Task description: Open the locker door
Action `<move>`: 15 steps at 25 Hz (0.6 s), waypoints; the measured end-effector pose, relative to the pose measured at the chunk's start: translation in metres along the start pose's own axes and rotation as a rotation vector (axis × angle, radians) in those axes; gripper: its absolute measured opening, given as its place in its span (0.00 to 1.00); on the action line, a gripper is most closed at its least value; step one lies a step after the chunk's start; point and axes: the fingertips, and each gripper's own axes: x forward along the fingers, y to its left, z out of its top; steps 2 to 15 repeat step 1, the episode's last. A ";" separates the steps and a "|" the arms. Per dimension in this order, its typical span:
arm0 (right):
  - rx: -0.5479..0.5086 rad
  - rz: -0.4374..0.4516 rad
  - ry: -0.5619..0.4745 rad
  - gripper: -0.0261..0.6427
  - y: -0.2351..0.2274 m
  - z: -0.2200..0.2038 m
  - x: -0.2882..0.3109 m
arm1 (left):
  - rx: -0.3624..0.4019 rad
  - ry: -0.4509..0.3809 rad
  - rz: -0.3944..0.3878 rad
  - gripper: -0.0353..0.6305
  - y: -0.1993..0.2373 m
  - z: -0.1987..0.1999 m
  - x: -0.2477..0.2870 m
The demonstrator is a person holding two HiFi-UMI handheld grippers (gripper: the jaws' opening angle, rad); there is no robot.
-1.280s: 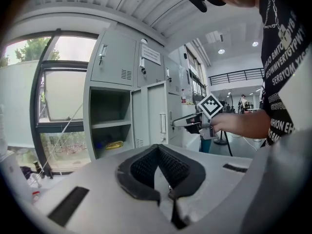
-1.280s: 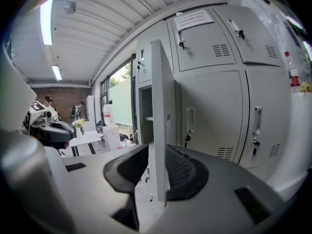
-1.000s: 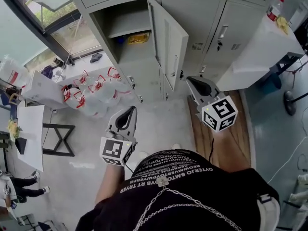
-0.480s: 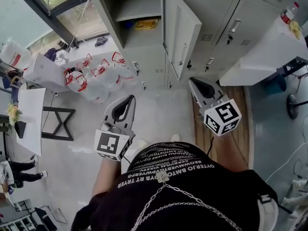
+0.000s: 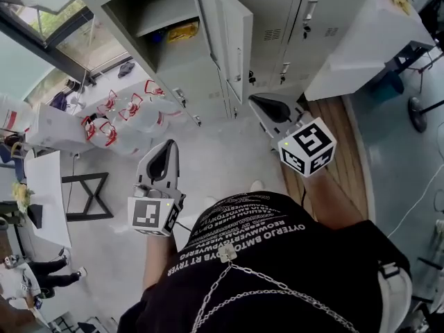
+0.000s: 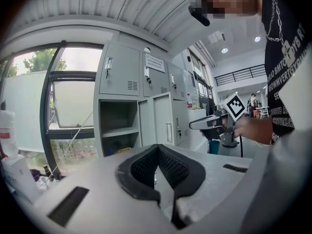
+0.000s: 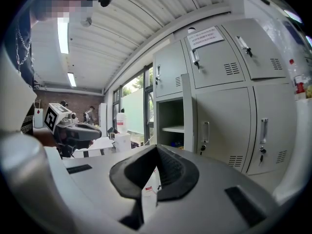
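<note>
Two sets of fingers, both closed tip to tip and empty.

Left gripper (image 5: 168,146): fingers (image 6: 139,169) meet at the tips with nothing between them. It points toward the locker (image 5: 149,19) and is well apart from it.

Right gripper (image 5: 259,103): fingers (image 7: 173,172) likewise together, nothing held. It sits short of the door (image 5: 232,37), not touching.

Door: swung open, standing out from the locker front.

Locker: one compartment exposed, with one shelf and a yellow item (image 5: 182,31) below it. Neighbouring doors are shut.

Floor (image 5: 208,158): bottles (image 5: 128,113) with red handles, clustered left of the locker.

Tabletop (image 5: 361,40): white, at right.
</note>
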 end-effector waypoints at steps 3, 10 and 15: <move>0.000 -0.003 0.000 0.03 -0.001 0.000 -0.002 | -0.002 0.004 -0.003 0.05 -0.002 -0.003 0.001; 0.000 -0.003 0.000 0.03 -0.001 0.000 -0.002 | -0.002 0.004 -0.003 0.05 -0.002 -0.003 0.001; 0.000 -0.003 0.000 0.03 -0.001 0.000 -0.002 | -0.002 0.004 -0.003 0.05 -0.002 -0.003 0.001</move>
